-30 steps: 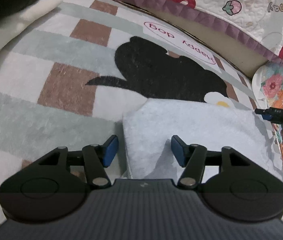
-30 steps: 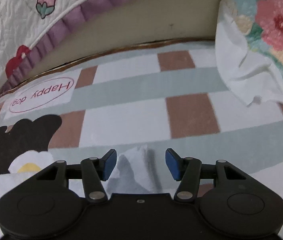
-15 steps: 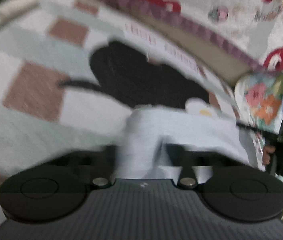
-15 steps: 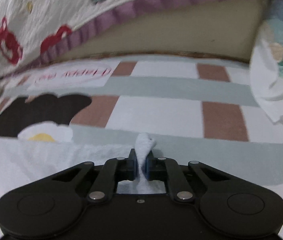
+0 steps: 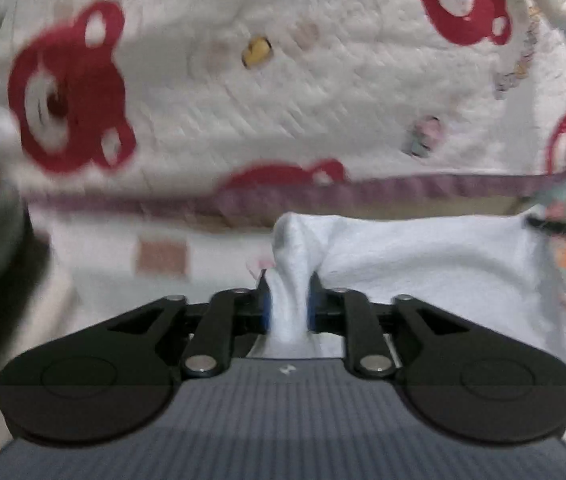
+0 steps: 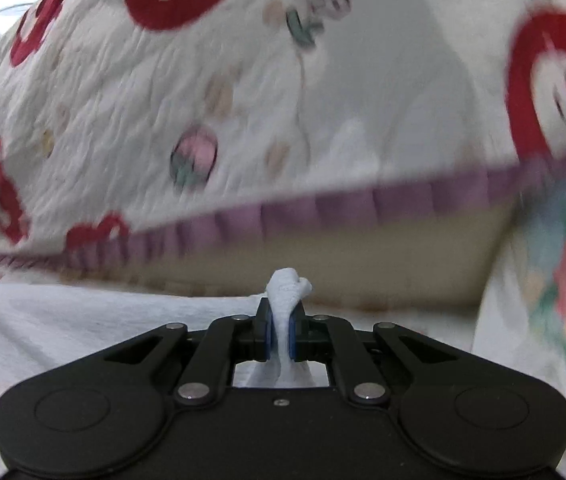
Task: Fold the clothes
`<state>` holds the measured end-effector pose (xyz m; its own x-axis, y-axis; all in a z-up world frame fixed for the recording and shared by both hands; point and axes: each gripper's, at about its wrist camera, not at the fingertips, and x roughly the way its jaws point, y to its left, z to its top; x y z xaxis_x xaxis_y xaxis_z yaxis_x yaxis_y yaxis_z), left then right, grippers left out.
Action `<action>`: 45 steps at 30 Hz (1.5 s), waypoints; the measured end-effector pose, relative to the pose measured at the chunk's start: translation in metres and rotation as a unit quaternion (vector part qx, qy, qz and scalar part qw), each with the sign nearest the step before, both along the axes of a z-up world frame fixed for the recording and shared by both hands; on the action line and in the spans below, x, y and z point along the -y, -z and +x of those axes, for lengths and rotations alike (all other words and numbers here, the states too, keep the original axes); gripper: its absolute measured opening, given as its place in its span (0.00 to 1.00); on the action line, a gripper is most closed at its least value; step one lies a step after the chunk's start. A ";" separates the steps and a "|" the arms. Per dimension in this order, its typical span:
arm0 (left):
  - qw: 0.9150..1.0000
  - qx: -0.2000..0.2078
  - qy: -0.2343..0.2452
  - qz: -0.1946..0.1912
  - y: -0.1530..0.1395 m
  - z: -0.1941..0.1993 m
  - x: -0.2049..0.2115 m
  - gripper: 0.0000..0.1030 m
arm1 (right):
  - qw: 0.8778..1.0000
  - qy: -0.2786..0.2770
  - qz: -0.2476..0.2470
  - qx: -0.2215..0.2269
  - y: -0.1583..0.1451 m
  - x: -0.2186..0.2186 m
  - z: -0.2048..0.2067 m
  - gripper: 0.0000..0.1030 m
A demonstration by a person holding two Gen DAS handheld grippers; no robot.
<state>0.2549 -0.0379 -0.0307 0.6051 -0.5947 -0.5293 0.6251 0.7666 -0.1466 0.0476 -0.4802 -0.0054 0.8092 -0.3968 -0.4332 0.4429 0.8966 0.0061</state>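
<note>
We see the left gripper (image 5: 287,309) pinching a bunched corner of the pale blue cloth (image 5: 423,264), its jaws having just eased slightly wider; the right gripper (image 6: 280,330) clamps another corner, below the bear-print quilt (image 6: 243,80).

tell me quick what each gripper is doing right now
left gripper: shut on a bunched corner of the pale blue garment.
right gripper: shut on another corner of it.

Pale blue-white cloth (image 5: 423,264) before a white quilt (image 5: 283,92) with red bears.
The quilt has a purple frilled edge; black hand-held gripper (image 6: 279,330), blue pads (image 6: 293,332).
</note>
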 end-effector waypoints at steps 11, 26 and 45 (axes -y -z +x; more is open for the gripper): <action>0.979 -0.198 -0.030 0.027 0.078 -0.045 -0.043 0.69 | 0.988 0.074 0.124 -0.047 0.055 0.026 -0.058 0.54; 0.967 -0.253 0.032 0.028 0.076 -0.130 -0.066 0.58 | 0.934 0.063 0.352 -0.009 0.112 -0.011 -0.176 0.54; 0.943 -0.328 -0.040 -0.046 0.107 -0.109 -0.101 0.08 | 0.942 0.051 0.332 -0.019 0.136 -0.039 -0.168 0.43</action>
